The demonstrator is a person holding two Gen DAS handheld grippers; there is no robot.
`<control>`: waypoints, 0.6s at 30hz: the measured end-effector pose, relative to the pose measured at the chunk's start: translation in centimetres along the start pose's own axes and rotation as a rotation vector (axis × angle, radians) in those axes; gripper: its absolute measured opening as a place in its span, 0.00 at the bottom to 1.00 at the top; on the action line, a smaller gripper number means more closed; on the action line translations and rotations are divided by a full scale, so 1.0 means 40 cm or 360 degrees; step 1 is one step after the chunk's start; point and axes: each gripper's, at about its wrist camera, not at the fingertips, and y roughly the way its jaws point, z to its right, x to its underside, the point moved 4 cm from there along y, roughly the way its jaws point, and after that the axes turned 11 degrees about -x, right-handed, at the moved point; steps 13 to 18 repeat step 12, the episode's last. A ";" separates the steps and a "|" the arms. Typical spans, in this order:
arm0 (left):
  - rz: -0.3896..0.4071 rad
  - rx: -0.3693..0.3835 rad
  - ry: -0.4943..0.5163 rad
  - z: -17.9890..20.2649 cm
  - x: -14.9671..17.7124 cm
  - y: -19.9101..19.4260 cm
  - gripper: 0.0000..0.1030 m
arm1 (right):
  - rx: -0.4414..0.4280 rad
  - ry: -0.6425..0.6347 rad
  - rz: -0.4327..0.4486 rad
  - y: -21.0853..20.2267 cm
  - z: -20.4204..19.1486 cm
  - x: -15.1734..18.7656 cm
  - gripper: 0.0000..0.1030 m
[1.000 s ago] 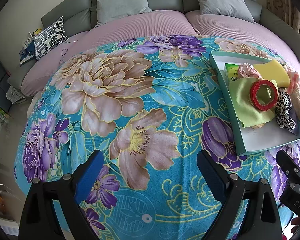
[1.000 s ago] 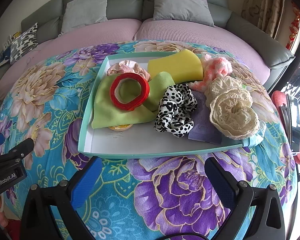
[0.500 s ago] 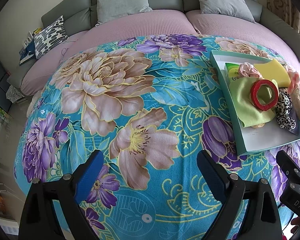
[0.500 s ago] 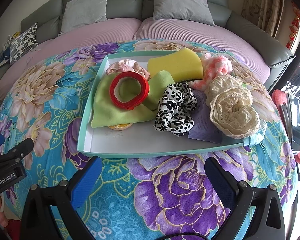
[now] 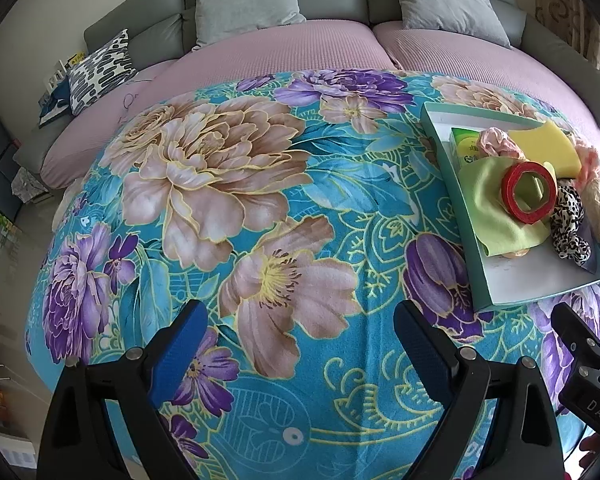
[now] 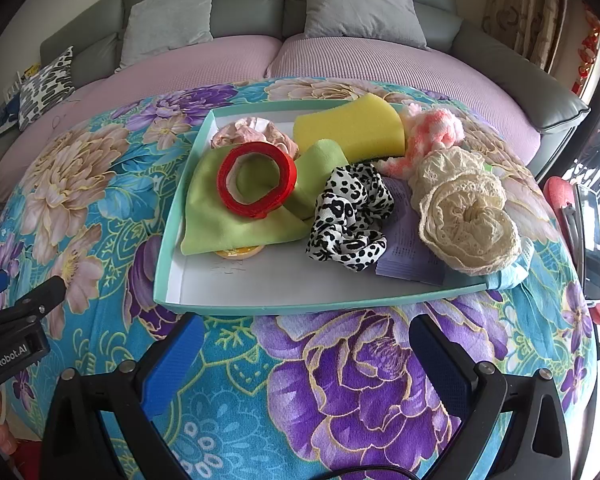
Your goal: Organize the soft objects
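Both hand-held grippers are spread wide with nothing between their blue pads. Just ahead of the right hand-held gripper (image 6: 302,354) sits the teal tray (image 6: 168,236) on the floral blanket (image 6: 360,380), holding a red ring scrunchie (image 6: 256,178) on a green cloth (image 6: 220,224), a leopard scrunchie (image 6: 350,216), a yellow sponge (image 6: 350,128) and cream lace scrunchies (image 6: 466,216). A yellowish item under the cloth is mostly hidden. From the left hand-held gripper (image 5: 300,344), the tray lies ahead to its right.

A teal-rimmed tray (image 6: 168,240) holds the soft items: a red ring (image 6: 256,184) atop a green cloth (image 6: 220,224), a yellow sponge (image 6: 348,130) at the tray's far side, a leopard-print scrunchie (image 6: 350,216) centre, cream lace scrunchies (image 6: 464,216) at its right edge.
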 end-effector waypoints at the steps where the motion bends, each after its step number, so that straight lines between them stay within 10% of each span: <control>1: 0.0001 -0.0002 -0.0001 0.000 0.000 0.000 0.92 | 0.0000 0.0000 0.0000 0.000 0.000 -0.001 1.00; 18: 0.0029 0.0001 -0.0002 0.000 -0.004 -0.011 0.92 | 0.0000 -0.0001 -0.0001 0.000 -0.001 -0.001 1.00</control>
